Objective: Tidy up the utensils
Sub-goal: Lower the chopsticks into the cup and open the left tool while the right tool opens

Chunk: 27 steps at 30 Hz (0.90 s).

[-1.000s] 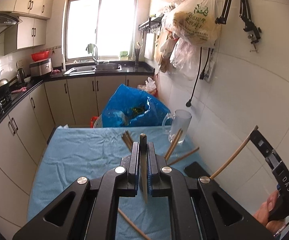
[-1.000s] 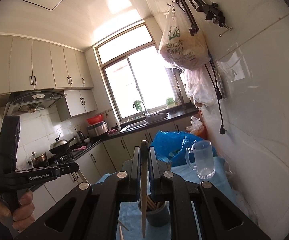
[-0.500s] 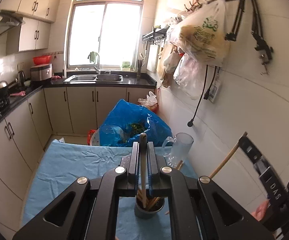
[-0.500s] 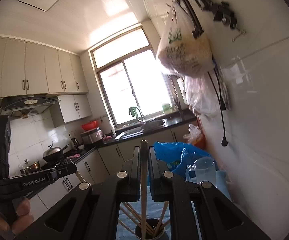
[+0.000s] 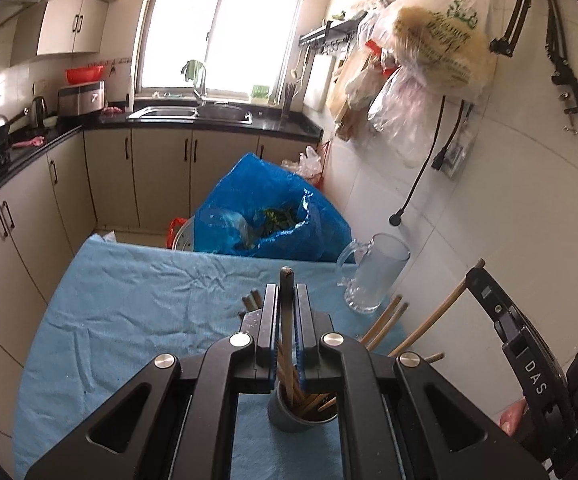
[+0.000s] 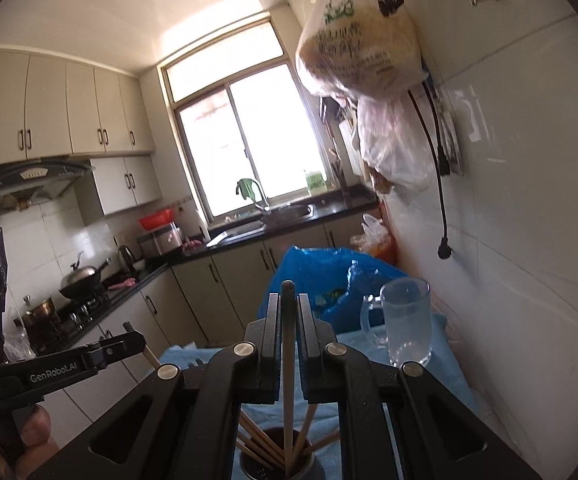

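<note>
A dark grey cup [image 5: 301,420] stands on the blue tablecloth [image 5: 137,312] and holds several wooden chopsticks [image 5: 381,322]. My left gripper [image 5: 287,300] is shut on one chopstick [image 5: 287,344], upright, its lower end inside the cup. My right gripper [image 6: 289,312] is shut on another chopstick [image 6: 288,392], whose lower end also reaches into the cup [image 6: 277,466]. The right gripper also shows in the left wrist view [image 5: 509,332] at the right, the left gripper in the right wrist view [image 6: 101,354] at the left.
A clear glass mug [image 5: 375,272] stands at the table's far right, near the tiled wall. A blue plastic bag [image 5: 269,212] sits behind the table. Bags [image 5: 429,36] and a cable hang on the wall at the right. Kitchen counters run along the left.
Both grippers have come over the cup and lowered. The held chopsticks' lower ends now sit inside the cup; a second ago the left one hung over the cloth.
</note>
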Tool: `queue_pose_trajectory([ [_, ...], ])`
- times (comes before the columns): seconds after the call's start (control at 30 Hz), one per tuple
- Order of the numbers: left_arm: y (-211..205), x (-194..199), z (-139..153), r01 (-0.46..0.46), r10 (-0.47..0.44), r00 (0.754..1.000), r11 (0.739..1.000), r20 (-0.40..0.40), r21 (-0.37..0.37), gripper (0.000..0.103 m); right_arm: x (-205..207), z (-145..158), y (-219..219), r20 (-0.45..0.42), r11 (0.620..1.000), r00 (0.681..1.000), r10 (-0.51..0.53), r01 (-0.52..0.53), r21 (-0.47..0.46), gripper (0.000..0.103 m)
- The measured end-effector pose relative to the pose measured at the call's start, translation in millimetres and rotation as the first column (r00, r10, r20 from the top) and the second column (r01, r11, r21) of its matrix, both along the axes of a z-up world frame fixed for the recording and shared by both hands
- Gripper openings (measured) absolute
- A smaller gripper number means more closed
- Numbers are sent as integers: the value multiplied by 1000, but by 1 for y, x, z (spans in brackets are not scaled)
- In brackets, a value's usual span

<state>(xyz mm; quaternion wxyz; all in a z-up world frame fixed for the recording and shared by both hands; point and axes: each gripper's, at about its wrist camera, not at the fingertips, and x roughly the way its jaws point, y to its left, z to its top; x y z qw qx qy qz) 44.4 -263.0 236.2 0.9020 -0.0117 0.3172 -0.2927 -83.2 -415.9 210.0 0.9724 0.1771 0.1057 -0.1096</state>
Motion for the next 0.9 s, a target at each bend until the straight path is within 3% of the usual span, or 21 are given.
queue_pose_trajectory([
  [0.53,7,12,-29,-14,17,997,999,-78,31,7,19,-33,4,-119,1000,993,4,-4,3,8],
  [0.6,7,12,-32,-17,20,996,999,-86,32,11,21,-36,3,-129,1000,992,3,-2,3,8],
  [0.67,8,12,-33,-24,26,996,999,-88,32,22,22,-39,2,-137,1000,991,2,-1,8,8],
  [0.9,11,10,-32,-23,25,995,999,-94,23,30,17,-36,0,-135,1000,991,-1,2,4,8],
])
